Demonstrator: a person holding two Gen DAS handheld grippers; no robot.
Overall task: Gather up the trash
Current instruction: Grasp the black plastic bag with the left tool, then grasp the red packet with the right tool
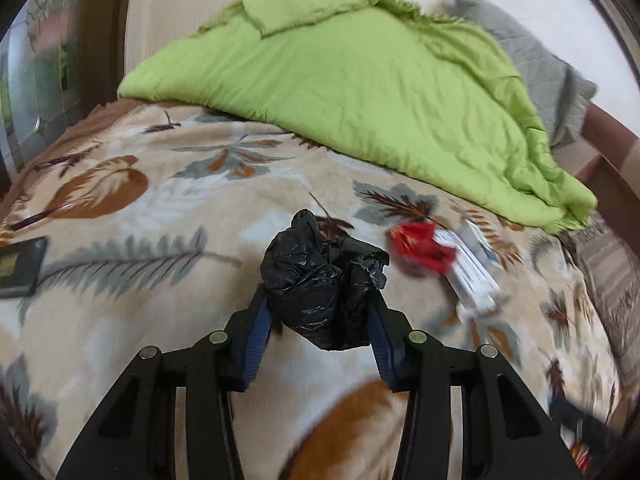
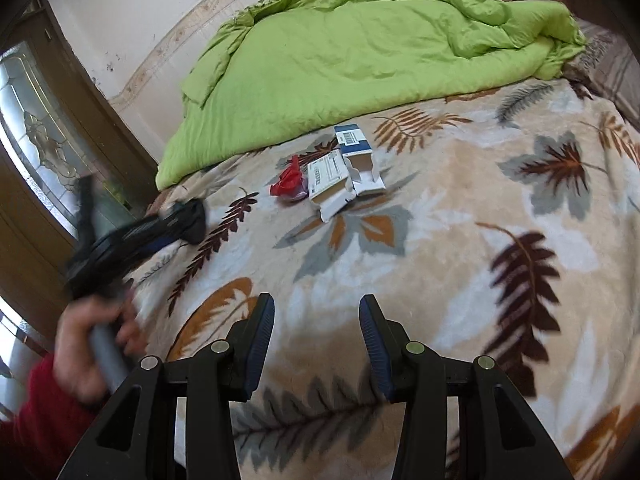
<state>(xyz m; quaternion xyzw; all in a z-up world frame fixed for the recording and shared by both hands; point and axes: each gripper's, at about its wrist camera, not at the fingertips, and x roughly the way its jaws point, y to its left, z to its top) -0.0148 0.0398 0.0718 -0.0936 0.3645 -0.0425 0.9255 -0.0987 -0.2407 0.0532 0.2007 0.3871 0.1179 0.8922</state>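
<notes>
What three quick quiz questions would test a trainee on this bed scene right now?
1. True or false: the left gripper is closed on the crumpled black bag.
2. Which lies nearer the red wrapper: A) the white cartons, B) the green duvet's far edge?
3. Fill in: the right gripper holds ____.

Key: 1 true; 2 A; 3 nothing, its jaws stand open over the leaf-print blanket.

Open blanket (image 2: 460, 208) surrounds the boxes (image 2: 344, 172); green duvet (image 2: 360, 52) blocks behind.
</notes>
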